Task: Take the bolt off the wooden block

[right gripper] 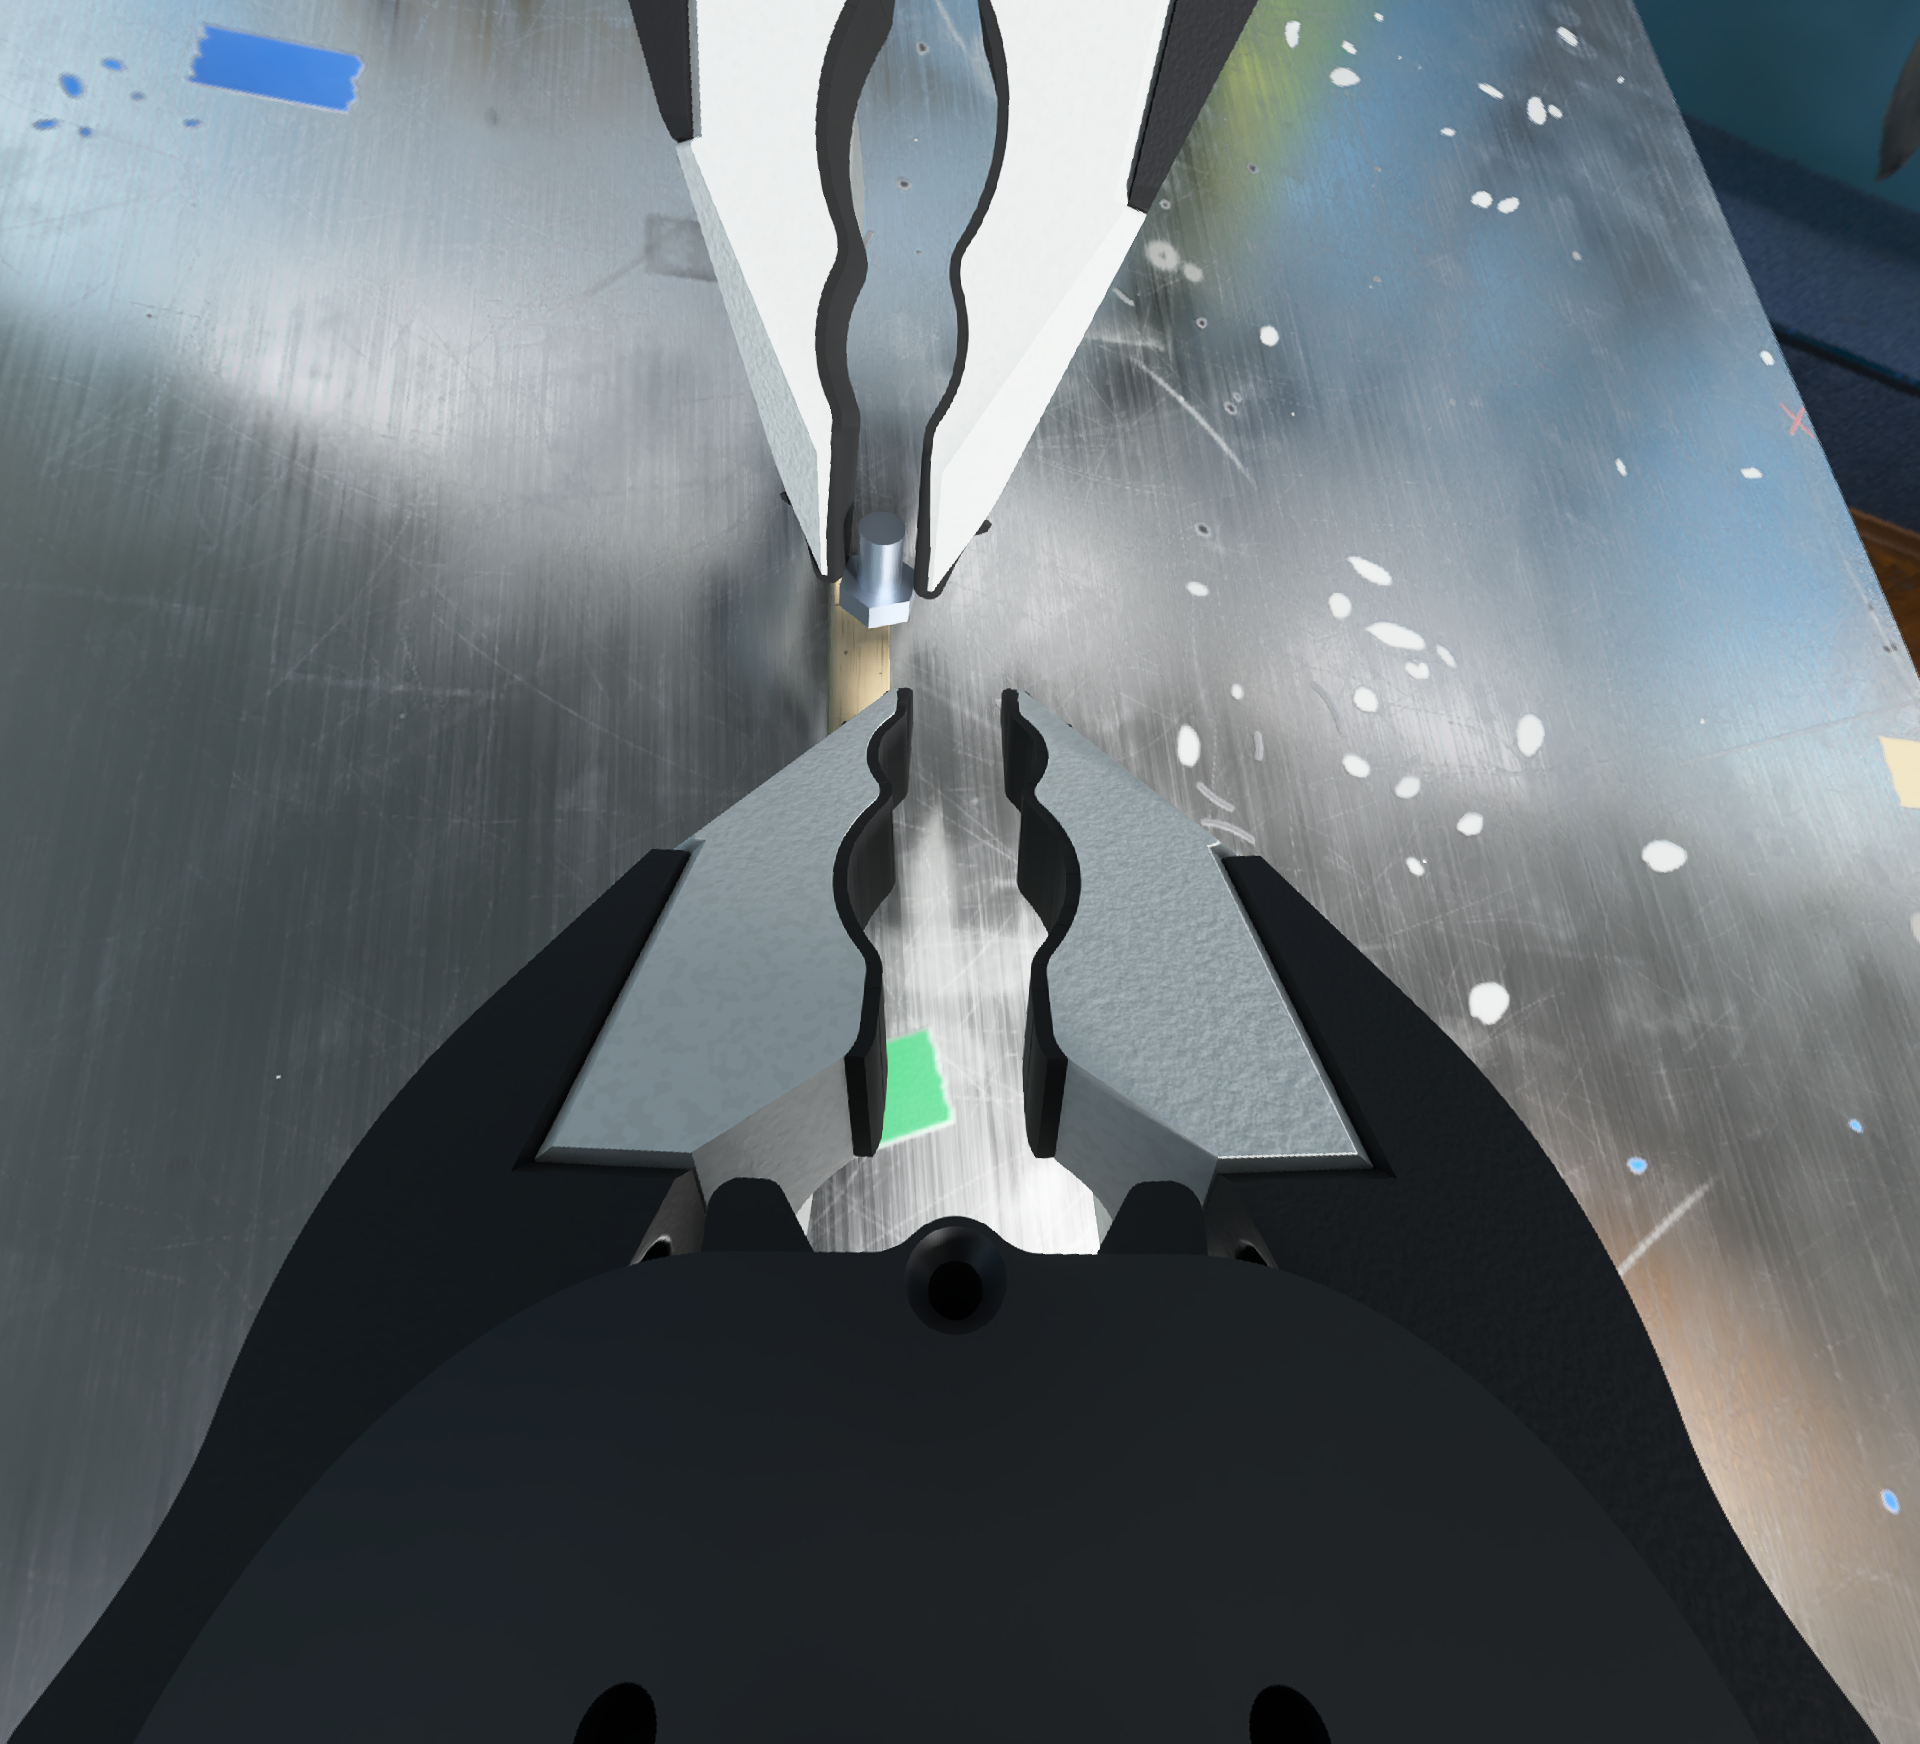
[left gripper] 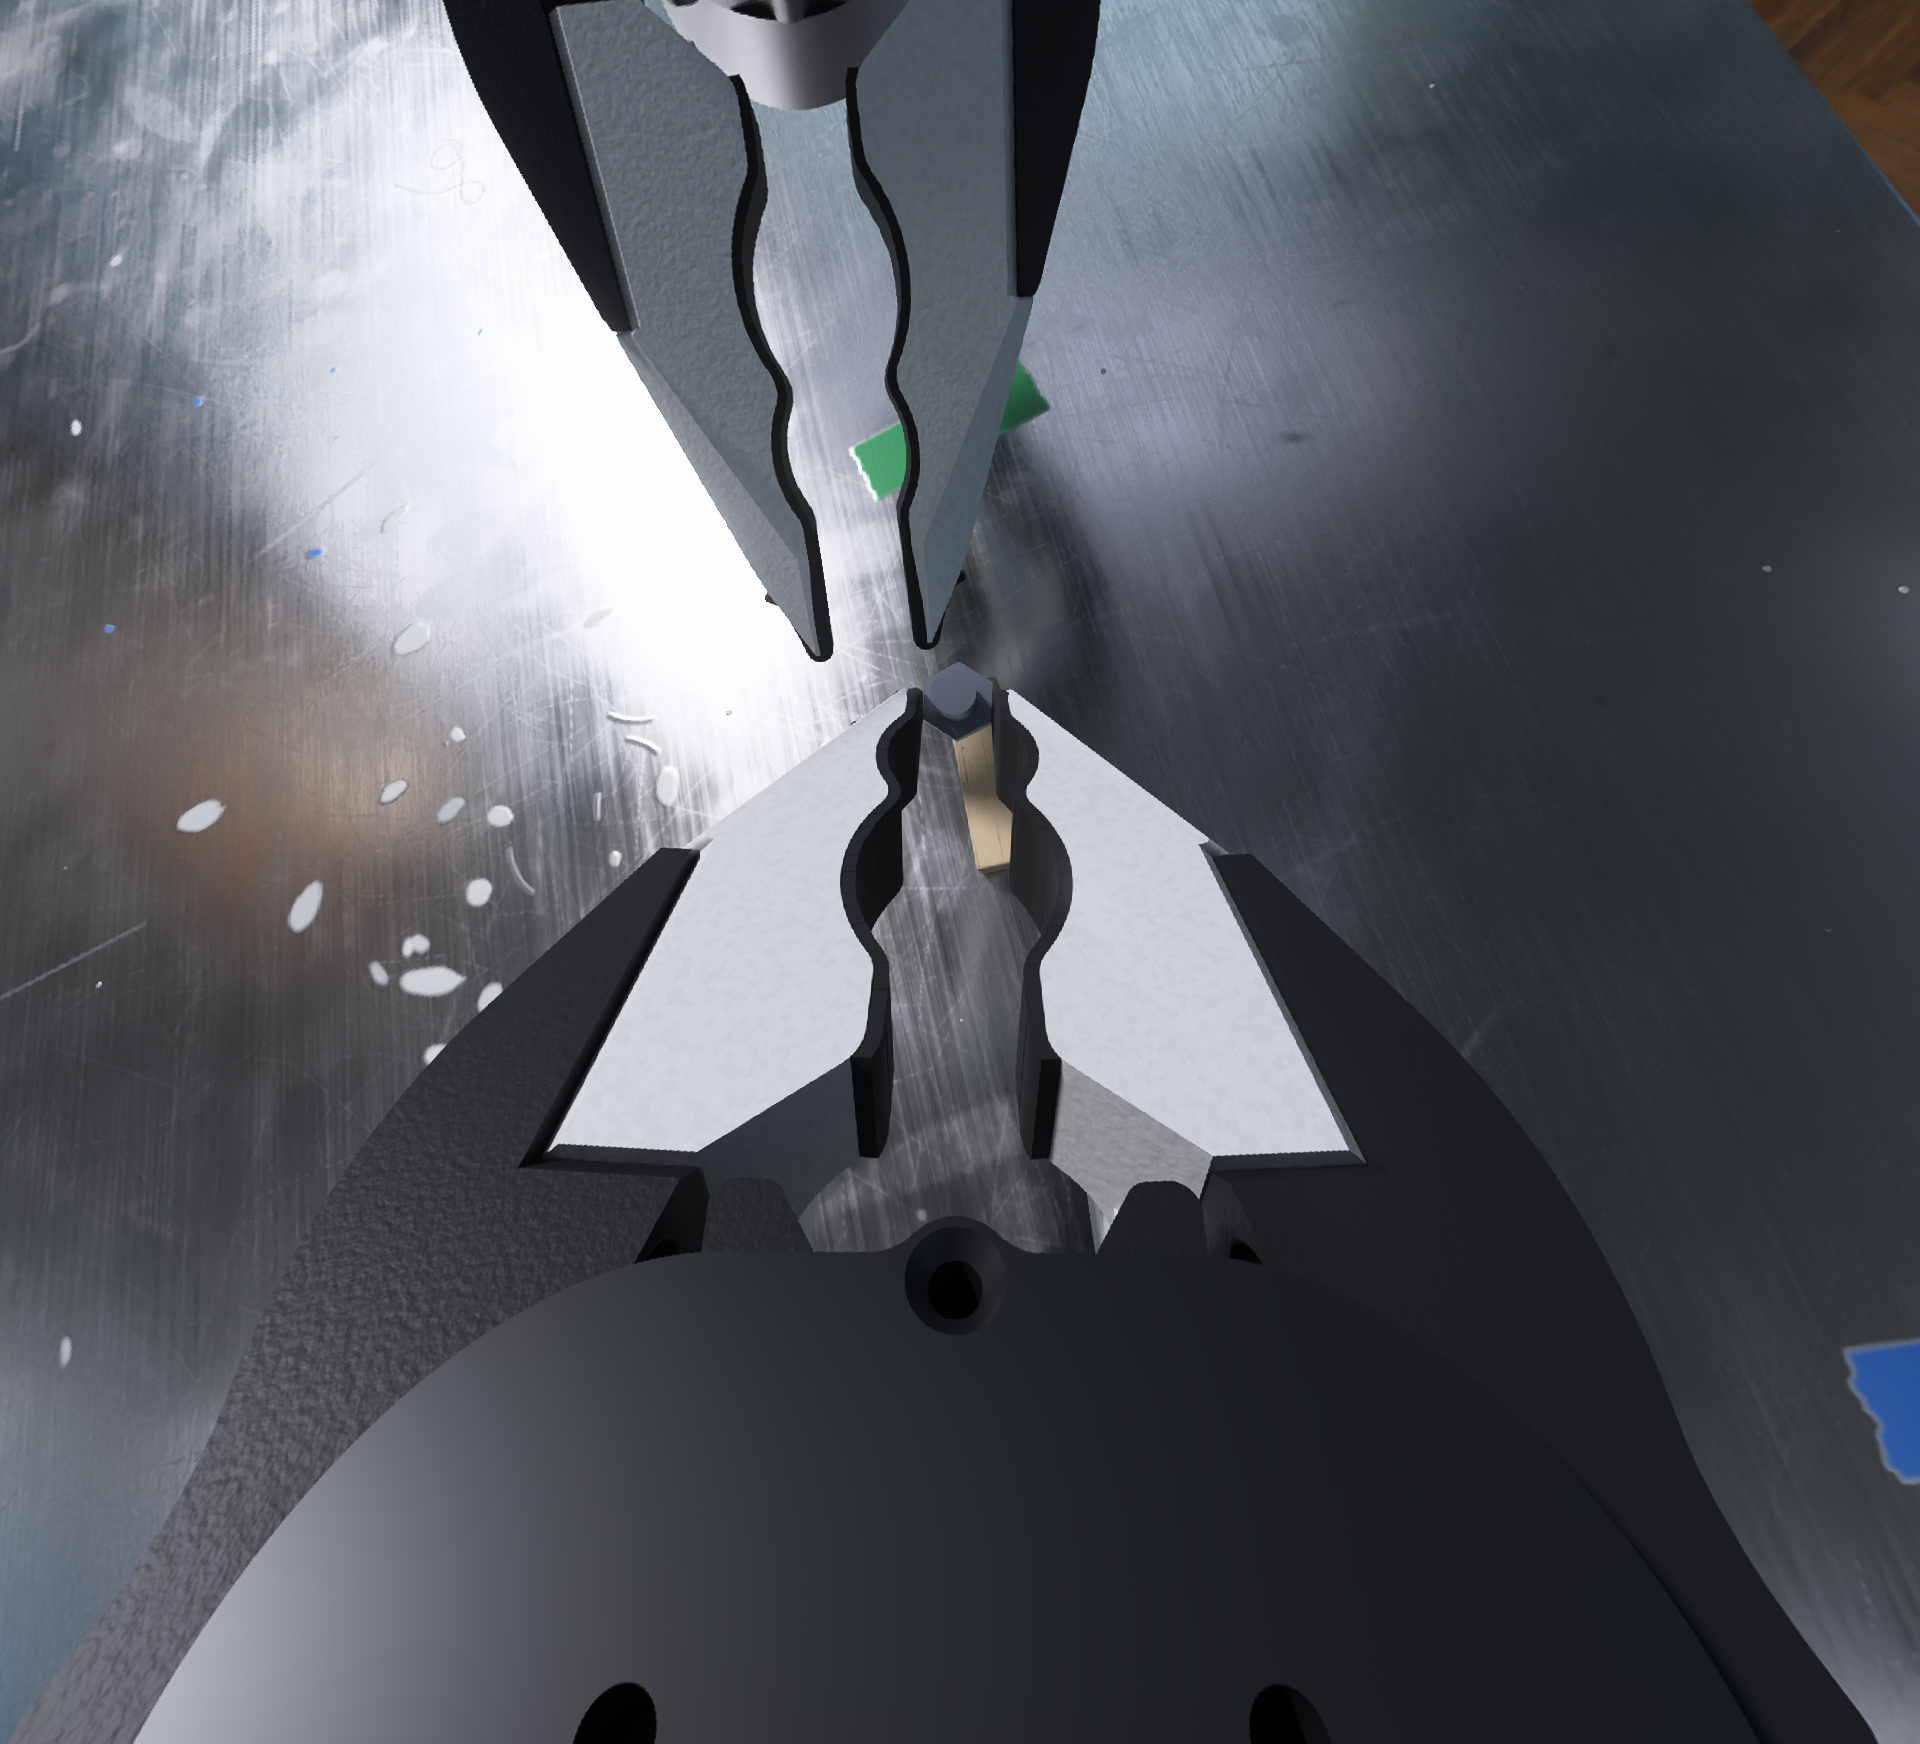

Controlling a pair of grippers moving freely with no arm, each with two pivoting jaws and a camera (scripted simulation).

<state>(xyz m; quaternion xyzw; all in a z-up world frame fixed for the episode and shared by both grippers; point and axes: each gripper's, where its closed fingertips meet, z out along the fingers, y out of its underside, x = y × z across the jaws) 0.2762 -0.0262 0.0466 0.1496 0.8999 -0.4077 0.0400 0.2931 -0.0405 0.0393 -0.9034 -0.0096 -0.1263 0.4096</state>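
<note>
Bolt (right gripper: 876, 574): small grey hex-head piece, held at the tip of your left claw (left gripper: 956, 707), whose jaws are closed on it. In the left wrist view its head (left gripper: 954, 695) sits between the two fingertips. In the right wrist view head and shank both show, so it looks already out of the block (left gripper: 985, 821), though the tips hide part of it. Block: pale wood, lying on the tabletop (left gripper: 1455, 655) under and just beyond the left claw, partly hidden by the pads. Right claw (right gripper: 956, 702): jaws parted, holding nothing, tips facing the left claw's and near them, apart from the bolt. Risks: your hold is at the very fingertips, so a jolt or a slight easing of the jaws could drop the bolt back onto the block or the tabletop. The two claws stand tip to tip, so any forward move by either could knock the bolt loose. Also on tabletop: green tape (right gripper: 914, 1086), blue tape (right gripper: 275, 68).
</note>
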